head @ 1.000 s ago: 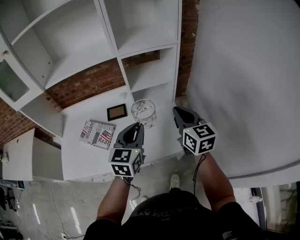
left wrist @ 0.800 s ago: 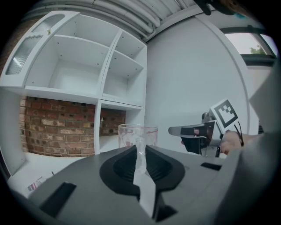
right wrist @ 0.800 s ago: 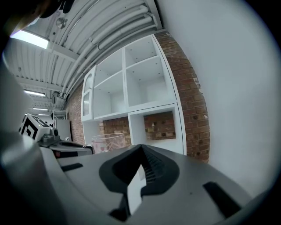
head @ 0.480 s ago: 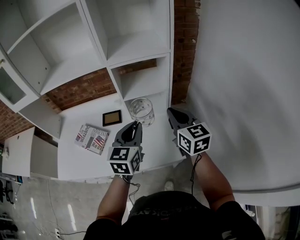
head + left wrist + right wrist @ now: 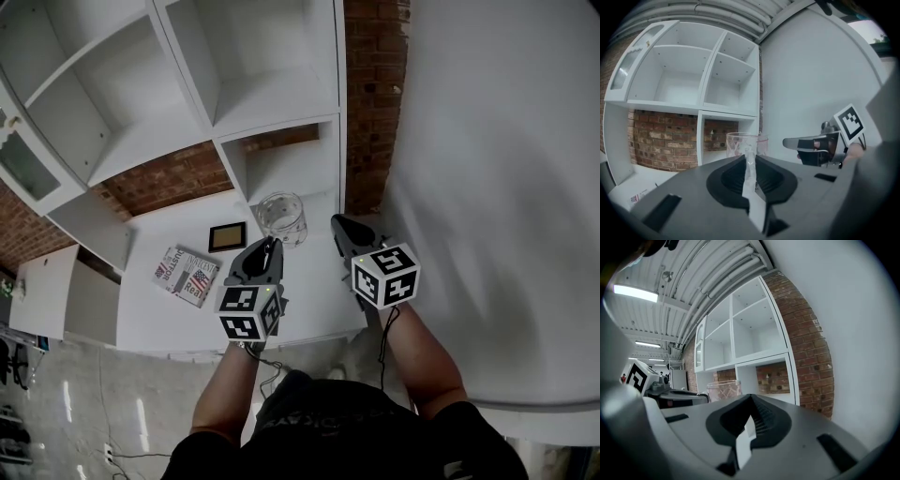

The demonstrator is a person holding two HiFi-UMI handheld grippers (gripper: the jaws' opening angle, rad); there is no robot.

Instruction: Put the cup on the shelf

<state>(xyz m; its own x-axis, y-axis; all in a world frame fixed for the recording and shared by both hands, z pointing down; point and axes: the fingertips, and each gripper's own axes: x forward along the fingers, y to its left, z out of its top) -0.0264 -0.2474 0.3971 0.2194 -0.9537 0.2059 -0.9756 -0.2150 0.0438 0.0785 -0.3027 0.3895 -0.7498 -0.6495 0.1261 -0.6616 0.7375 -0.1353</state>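
Observation:
My left gripper [image 5: 271,246] is shut on the near wall of a clear glass cup [image 5: 281,217], held upright above the back of the white counter [image 5: 150,314]. In the left gripper view the cup [image 5: 745,144] rises just beyond the jaws, its glass wall pinched between them at my left gripper [image 5: 749,161]. The white shelf unit [image 5: 272,94] stands behind, its low open compartment [image 5: 291,169] right beyond the cup. My right gripper [image 5: 340,226] hovers to the cup's right, shut and empty; its jaws meet in the right gripper view [image 5: 750,401], where the cup [image 5: 724,389] shows at left.
A small dark picture frame [image 5: 228,236] and a magazine [image 5: 187,275] lie on the counter left of the cup. A brick wall [image 5: 169,178] backs the shelf unit. A white wall [image 5: 487,169] fills the right side. A glass-door cabinet [image 5: 23,159] is at far left.
The left gripper has carried the cup a little away from the picture frame toward the low shelf compartment. The right gripper moved alongside it.

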